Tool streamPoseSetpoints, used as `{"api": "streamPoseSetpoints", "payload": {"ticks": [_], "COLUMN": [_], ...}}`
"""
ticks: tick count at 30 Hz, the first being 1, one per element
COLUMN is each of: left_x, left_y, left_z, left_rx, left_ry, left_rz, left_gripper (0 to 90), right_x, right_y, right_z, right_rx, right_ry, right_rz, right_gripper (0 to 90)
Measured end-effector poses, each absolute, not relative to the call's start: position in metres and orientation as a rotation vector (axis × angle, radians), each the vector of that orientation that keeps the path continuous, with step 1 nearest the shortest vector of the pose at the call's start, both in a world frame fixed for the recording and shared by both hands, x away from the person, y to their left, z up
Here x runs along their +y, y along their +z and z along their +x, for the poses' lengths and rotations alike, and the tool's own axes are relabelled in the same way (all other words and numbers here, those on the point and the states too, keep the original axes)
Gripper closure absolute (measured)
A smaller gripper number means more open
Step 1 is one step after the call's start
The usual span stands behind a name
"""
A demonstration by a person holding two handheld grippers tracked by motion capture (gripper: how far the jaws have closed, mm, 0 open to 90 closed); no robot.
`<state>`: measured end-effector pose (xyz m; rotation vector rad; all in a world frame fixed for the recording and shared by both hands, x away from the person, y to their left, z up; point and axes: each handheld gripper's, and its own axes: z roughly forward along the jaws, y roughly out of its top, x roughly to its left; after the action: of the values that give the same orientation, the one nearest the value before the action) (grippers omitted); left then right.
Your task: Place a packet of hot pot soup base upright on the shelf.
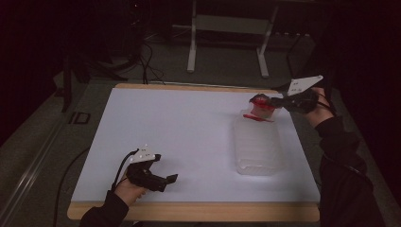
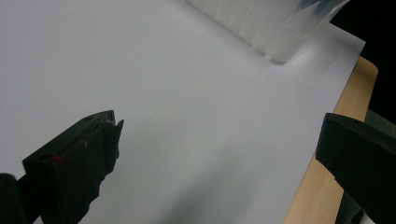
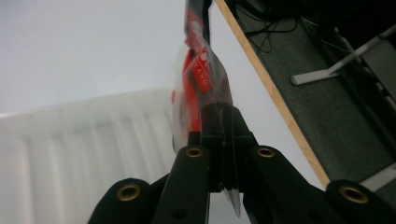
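Note:
A clear plastic packet with red contents [image 1: 259, 110] hangs over the far end of a translucent ribbed container [image 1: 256, 144] on the right of the white table. My right gripper [image 1: 266, 101] is shut on the packet's top edge. In the right gripper view the black jaws [image 3: 222, 122] pinch the clear film of the packet [image 3: 200, 77], with the container [image 3: 84, 140] beneath. My left gripper [image 1: 166, 167] rests low near the front left of the table, jaws wide apart and nothing between them [image 2: 215, 144]. It points toward the container's near corner [image 2: 275, 28].
A white sheet [image 1: 179, 127] covers the wooden table, whose front edge [image 1: 198, 211] and right edge [image 2: 336, 149] show bare wood. Beyond the far edge are a dark floor, cables and a metal stand [image 1: 227, 42].

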<state>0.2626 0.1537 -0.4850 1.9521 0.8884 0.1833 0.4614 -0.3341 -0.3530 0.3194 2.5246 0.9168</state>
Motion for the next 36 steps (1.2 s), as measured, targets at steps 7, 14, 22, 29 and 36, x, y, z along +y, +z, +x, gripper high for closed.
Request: {"api": "streamPoseSetpoints", "payload": {"ticks": [7,14,22,29,36], "left_x": [0.155,0.157,0.16,0.16,0.16], "left_y": [-0.49,-0.492,-0.492,-0.493,-0.495], "left_z": [0.265,0.266,0.267,0.267,0.268], "left_rx": [0.899,0.907,0.914,0.917,0.922], "left_ry": [0.17,0.164,0.162,0.159,0.151], "left_rz": [1.956,1.96,1.949,1.947,1.95], "left_gripper": [0.0,0.0,0.0,0.0,0.0], "right_x": [-0.33,-0.321,-0.319,-0.317,-0.324], "right_y": [-0.37,-0.385,-0.398,-0.407,-0.416], "right_z": [0.473,0.481,0.487,0.492,0.499], "right_rx": [2.538,2.631,2.681,2.704,2.69], "right_ry": [0.948,0.957,0.921,0.919,0.941], "right_rz": [0.326,0.334,0.368,0.388,0.46], "right_gripper": [90.0,90.0,90.0,90.0,89.9]}}
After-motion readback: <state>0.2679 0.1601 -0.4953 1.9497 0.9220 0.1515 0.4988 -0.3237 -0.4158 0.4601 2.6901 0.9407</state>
